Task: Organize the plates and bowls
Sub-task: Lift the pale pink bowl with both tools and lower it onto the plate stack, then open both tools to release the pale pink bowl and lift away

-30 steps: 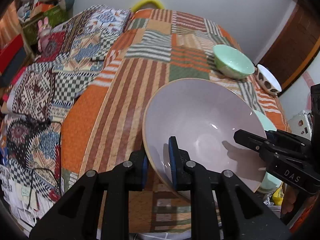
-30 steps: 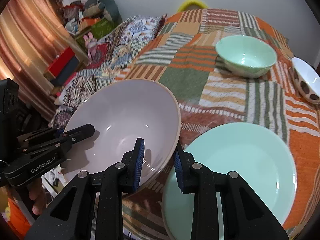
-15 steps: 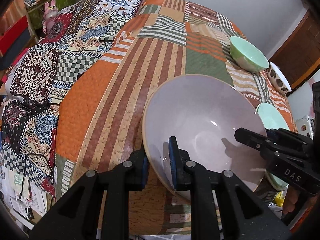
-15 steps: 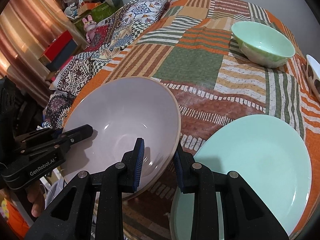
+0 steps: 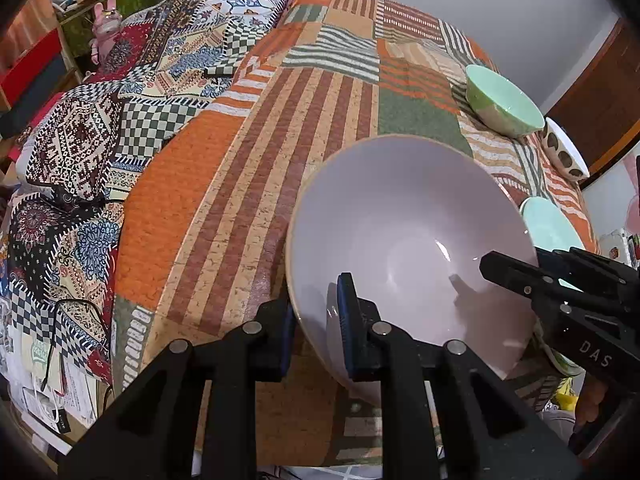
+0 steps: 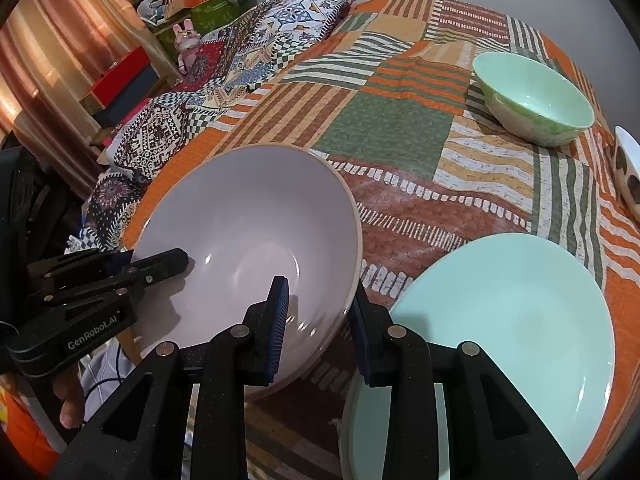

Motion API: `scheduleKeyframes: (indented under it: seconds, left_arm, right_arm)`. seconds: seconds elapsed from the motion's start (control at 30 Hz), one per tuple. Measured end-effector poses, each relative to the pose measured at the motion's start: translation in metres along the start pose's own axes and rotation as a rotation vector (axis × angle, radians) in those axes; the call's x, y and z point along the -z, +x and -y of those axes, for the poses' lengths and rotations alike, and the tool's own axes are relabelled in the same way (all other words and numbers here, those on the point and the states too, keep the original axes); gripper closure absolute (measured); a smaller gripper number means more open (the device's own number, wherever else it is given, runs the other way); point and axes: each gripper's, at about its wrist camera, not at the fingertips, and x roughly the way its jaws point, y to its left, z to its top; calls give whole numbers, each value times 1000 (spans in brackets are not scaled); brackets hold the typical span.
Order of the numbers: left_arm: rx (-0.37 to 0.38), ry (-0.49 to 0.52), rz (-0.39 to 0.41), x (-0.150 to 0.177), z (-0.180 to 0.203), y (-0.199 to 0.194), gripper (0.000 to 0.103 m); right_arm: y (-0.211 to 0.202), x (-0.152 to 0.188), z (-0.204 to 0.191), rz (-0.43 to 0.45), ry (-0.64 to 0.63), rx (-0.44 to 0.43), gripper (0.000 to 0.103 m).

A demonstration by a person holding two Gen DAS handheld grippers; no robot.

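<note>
A large pale pink bowl (image 5: pixel 408 232) is held above the patchwork table by both grippers. My left gripper (image 5: pixel 316 312) is shut on its left rim. My right gripper (image 6: pixel 320 312) is shut on its right rim; the bowl also shows in the right wrist view (image 6: pixel 248 236). A mint green plate (image 6: pixel 512 320) lies on the table just right of the bowl. A mint green bowl (image 6: pixel 532 96) stands at the far right. A white bowl with brown spots (image 6: pixel 626 168) sits at the right edge.
The table is covered with an orange, green and brown patchwork cloth (image 5: pixel 320 88). A patterned quilt (image 5: pixel 120 120) lies to the left of it. Shelves with toys and boxes (image 6: pixel 184 12) stand at the far left. A white wall is behind.
Both grippers have carried the pink bowl forward and a little lower over the table. The green plate and green bowl appear nearer and larger.
</note>
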Motion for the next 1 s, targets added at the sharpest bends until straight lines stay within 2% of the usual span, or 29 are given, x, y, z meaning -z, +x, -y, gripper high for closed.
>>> scheduleKeyframes:
  seconds: [0.2,0.33,0.43,0.7,0.77,0.93,1.0]
  left_arm:
    - [-26,7,43,-2,4,-18,85]
    - [-43,25,74,-5,10,-31,85]
    - [-10,20,107,-10,14,-47,84]
    - [6,94,216,-29,48,-86,82]
    - [9,121,243,-36,60,-94,79]
    - [11,172,312,-51,85,-108,61]
    - [10,198,339,-59,97,-112,57]
  right_arm:
    - [-13,1,5,25,22,-8,75]
    - [-31,4,10,78,27,-9,73]
    - [-47,5,17,116,37,-4,72]
    - [-93,8,47,224,84,37,71]
    - [-104,8,54,252,96,50,70]
    - [-130,6,72,325,126,80,64]
    - [-140,4,79,354,135,93,64]
